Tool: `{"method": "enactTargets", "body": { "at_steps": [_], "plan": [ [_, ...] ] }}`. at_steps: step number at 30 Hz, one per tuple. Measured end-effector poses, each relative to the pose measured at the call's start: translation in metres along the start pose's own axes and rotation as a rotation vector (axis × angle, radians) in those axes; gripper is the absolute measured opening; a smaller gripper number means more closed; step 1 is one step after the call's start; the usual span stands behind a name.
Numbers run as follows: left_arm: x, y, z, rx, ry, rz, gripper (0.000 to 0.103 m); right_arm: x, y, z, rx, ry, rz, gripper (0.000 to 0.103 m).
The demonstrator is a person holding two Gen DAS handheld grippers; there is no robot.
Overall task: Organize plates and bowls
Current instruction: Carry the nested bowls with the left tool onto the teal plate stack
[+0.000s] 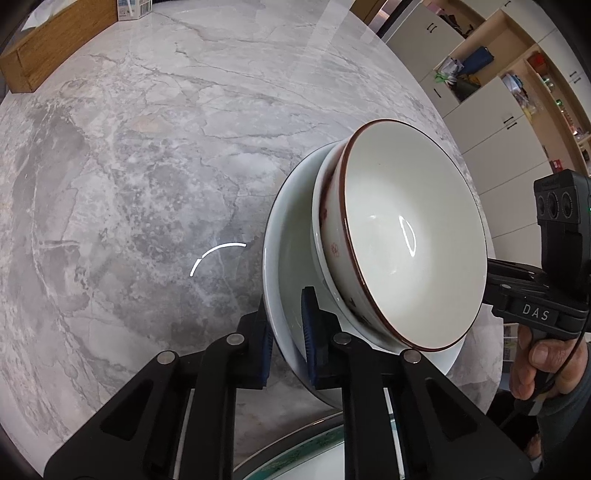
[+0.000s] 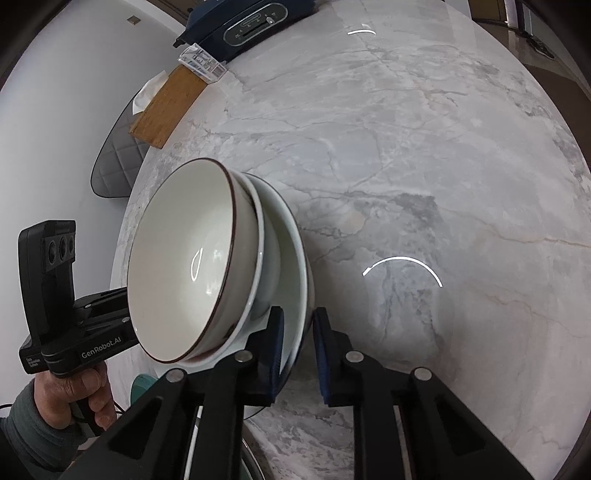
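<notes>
A stack of dishes is held above the marble table: a white plate (image 1: 280, 266) at the bottom, a white bowl (image 1: 318, 225) on it, and a brown-rimmed bowl (image 1: 406, 229) on top. My left gripper (image 1: 288, 332) is shut on the plate's rim on one side. My right gripper (image 2: 298, 350) clamps the plate's rim (image 2: 297, 258) on the opposite side. The brown-rimmed bowl (image 2: 184, 258) and the white bowl (image 2: 260, 243) also show in the right wrist view. Each gripper sees the other gripper across the stack.
The grey marble table (image 1: 129, 184) lies below. A wooden box (image 2: 166, 107) with tissue and a dark blue appliance (image 2: 251, 26) sit at its far edge. A teal-rimmed plate (image 1: 314, 450) lies below the left gripper. Cabinets (image 1: 491, 122) stand beyond the table.
</notes>
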State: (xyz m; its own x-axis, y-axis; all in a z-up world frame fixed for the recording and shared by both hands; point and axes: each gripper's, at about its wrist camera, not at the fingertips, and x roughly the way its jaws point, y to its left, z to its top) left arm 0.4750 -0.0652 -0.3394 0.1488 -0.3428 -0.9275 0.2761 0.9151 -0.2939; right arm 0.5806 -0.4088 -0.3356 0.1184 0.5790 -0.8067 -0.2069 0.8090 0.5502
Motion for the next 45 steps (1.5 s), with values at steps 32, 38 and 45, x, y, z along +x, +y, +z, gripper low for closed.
{"method": "enactTargets", "body": {
  "at_steps": [32,38,45],
  "plan": [
    [-0.132,-0.014,-0.067,0.002,-0.131,0.048,0.012,-0.063,0.075,-0.046,-0.083,-0.073,-0.013,0.018],
    [-0.152,-0.012,-0.12,-0.004,-0.133,0.041,0.012,-0.067,0.094,-0.092,-0.103,-0.061,-0.025,0.018],
    [-0.147,-0.005,-0.183,-0.013,-0.086,0.031,0.012,-0.053,0.099,-0.144,-0.08,-0.012,-0.036,0.018]
  ]
}}
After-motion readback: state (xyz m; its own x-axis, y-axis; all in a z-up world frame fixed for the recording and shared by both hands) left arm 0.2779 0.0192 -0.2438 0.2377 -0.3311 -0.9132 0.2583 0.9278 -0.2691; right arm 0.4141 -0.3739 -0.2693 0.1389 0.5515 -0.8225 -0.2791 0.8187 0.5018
